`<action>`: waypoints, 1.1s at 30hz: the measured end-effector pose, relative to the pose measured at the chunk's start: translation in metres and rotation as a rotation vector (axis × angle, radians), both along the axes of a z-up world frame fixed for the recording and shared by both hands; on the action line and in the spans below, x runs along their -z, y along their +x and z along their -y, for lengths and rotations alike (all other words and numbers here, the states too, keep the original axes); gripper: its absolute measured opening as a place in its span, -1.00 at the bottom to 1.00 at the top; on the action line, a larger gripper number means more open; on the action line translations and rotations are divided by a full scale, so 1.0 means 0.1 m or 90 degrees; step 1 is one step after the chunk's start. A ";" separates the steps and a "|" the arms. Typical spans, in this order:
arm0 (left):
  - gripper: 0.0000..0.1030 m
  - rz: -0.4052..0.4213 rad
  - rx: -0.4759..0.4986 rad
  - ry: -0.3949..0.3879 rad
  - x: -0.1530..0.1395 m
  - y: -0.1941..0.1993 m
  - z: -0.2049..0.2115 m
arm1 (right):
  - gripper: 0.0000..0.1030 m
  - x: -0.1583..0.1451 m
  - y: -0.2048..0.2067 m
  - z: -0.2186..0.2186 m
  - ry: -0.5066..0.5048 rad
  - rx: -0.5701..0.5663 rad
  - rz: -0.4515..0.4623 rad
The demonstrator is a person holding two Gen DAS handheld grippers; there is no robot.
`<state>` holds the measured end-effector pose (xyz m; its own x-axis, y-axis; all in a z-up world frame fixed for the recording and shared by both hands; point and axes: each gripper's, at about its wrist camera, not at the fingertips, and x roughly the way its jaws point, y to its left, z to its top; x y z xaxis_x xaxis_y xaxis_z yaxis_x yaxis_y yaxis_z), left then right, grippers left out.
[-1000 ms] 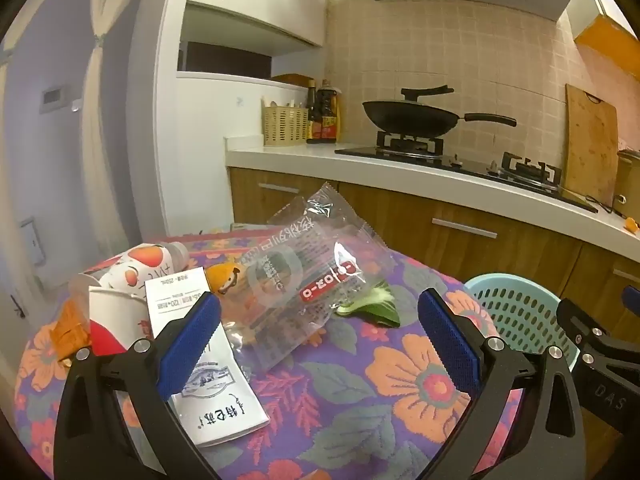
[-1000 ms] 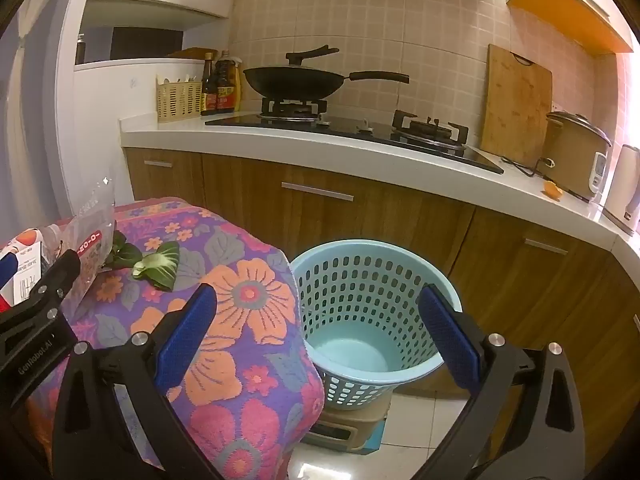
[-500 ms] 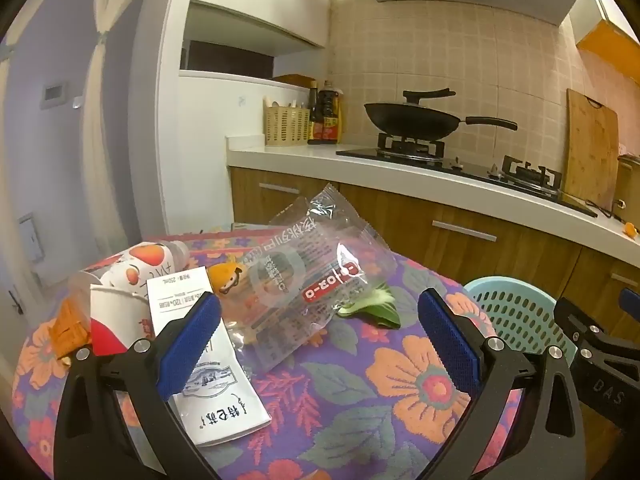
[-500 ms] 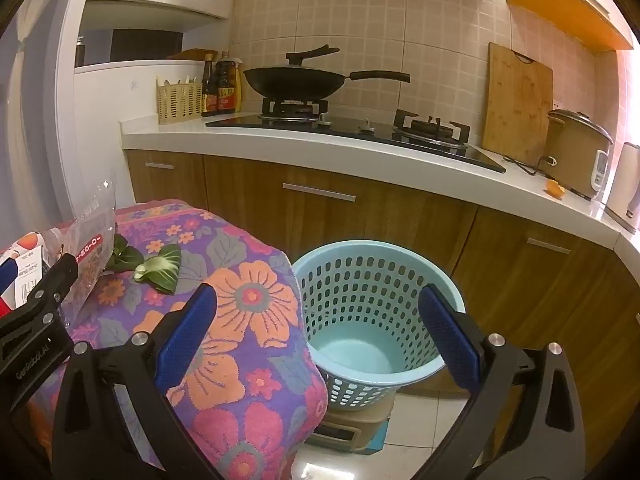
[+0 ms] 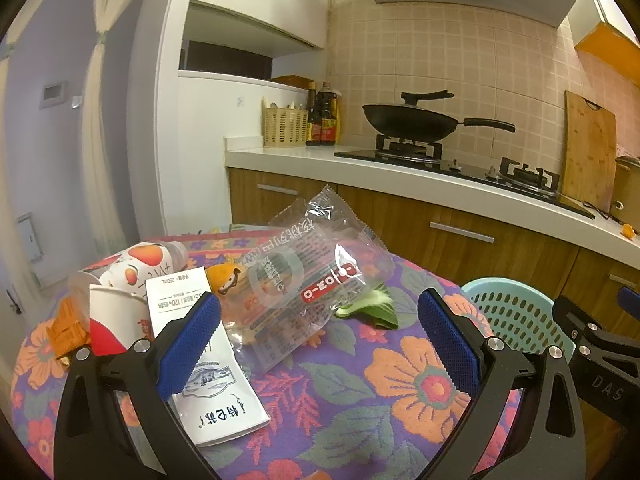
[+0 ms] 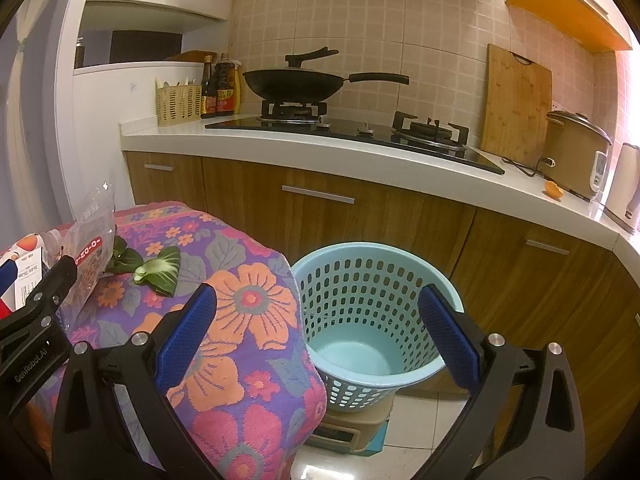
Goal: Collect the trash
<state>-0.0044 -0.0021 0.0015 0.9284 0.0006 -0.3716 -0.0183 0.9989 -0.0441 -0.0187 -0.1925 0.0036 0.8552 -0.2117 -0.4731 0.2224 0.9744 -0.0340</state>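
Currently the left claw (image 5: 318, 338) hangs spread wide over the surface covered in a purple cloth with orange flowers (image 5: 416, 380), its blue-padded fingers (image 5: 188, 344) gripping nothing. Between and just beyond those fingers lies the trash: a crinkled clear plastic wrapper with a red label (image 5: 316, 276), propped up at its far end, and a white flat paper carton with black print (image 5: 208, 356) lying partly under the left finger. Beside the carton stands a red-and-white paper cup (image 5: 112, 320), with a clear plastic bottle bearing a peach-patterned label (image 5: 140, 260) lying on its side behind it and a small orange crumpled scrap (image 5: 66, 330) at the cloth's left edge. A green leafy vegetable piece (image 5: 372, 308) rests on the cloth just to the right of the wrapper.

The right claw (image 6: 318, 338) is likewise spread and empty, held above the edge of the surface and the light blue perforated plastic basket (image 6: 372, 280), which stands on the floor tiles just beside the surface, on a low tan box (image 6: 352, 428). The basket's inside looks bare.
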 end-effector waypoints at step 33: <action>0.86 0.008 0.006 -0.002 0.01 -0.04 0.01 | 0.86 0.03 0.01 -0.02 -0.001 0.001 -0.003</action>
